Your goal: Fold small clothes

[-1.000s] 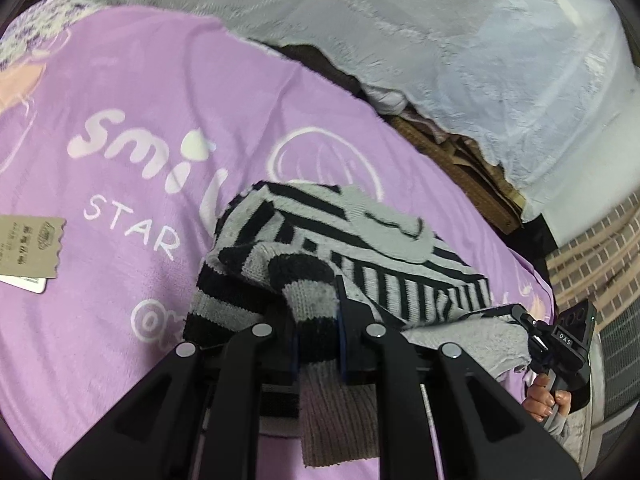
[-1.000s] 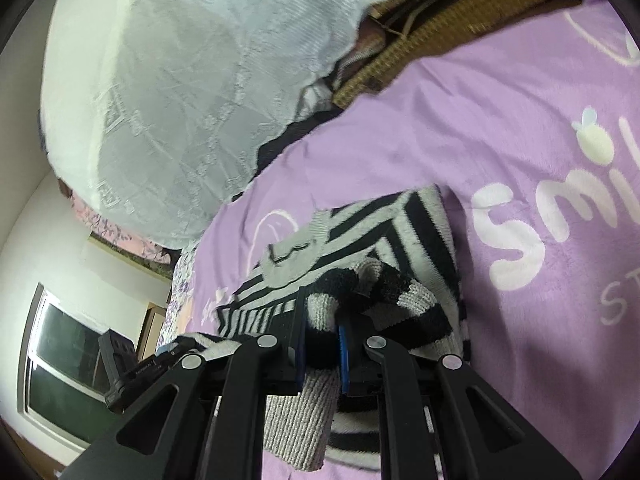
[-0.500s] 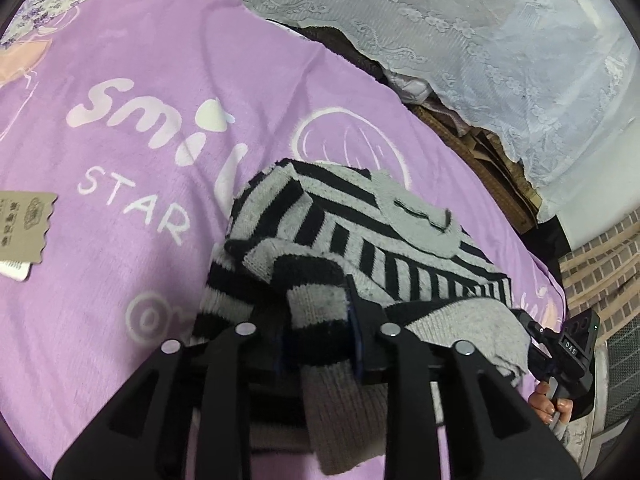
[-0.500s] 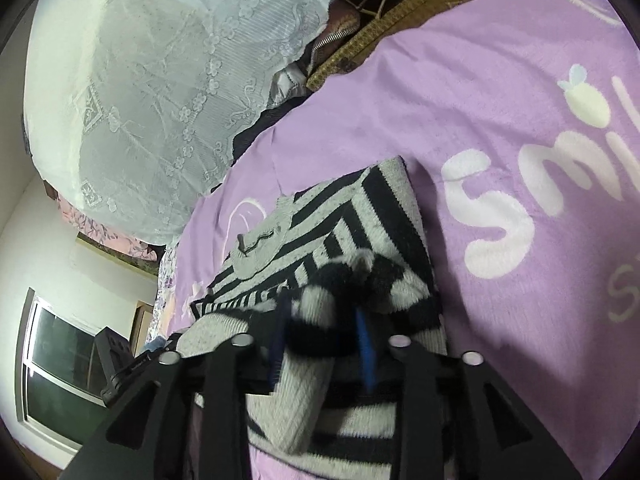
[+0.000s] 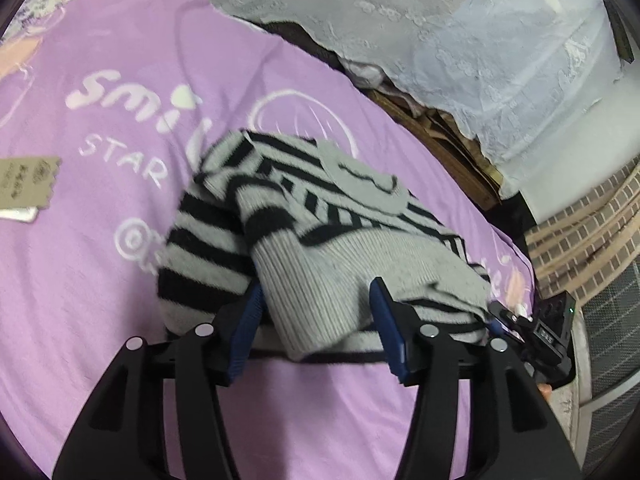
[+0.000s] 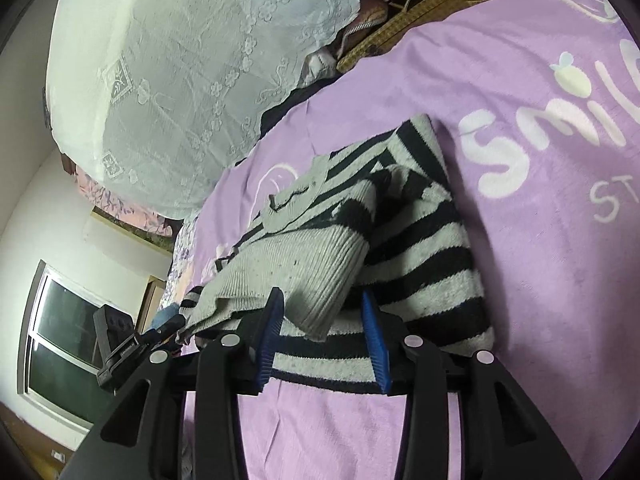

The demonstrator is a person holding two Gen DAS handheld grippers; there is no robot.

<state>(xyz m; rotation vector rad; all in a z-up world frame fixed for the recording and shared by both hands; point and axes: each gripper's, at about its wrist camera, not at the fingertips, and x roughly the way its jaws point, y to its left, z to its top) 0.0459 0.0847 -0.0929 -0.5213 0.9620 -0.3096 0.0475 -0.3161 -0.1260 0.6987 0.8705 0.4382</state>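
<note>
A small black-and-grey striped knit sweater [image 5: 304,216] lies folded on the purple blanket [image 5: 100,280]; it also shows in the right wrist view [image 6: 408,248]. Its grey ribbed cuff [image 5: 320,300] lies loose between the blue pads of my left gripper [image 5: 316,320], whose jaws stand wide open. In the right wrist view the same kind of grey cuff [image 6: 316,276] rests between the blue pads of my right gripper [image 6: 322,320], which is open too. Each gripper shows at the edge of the other's view.
A brown paper tag [image 5: 24,180] lies on the blanket at the left. A white lace cloth [image 5: 440,32] covers things behind the blanket. A brick-patterned wall [image 5: 580,232] is at the right, a window [image 6: 52,340] at the far left.
Both grippers were shut on the sweater's sleeves; both have opened and let the cuffs drop onto the folded sweater. The sweater sits nearer the cameras.
</note>
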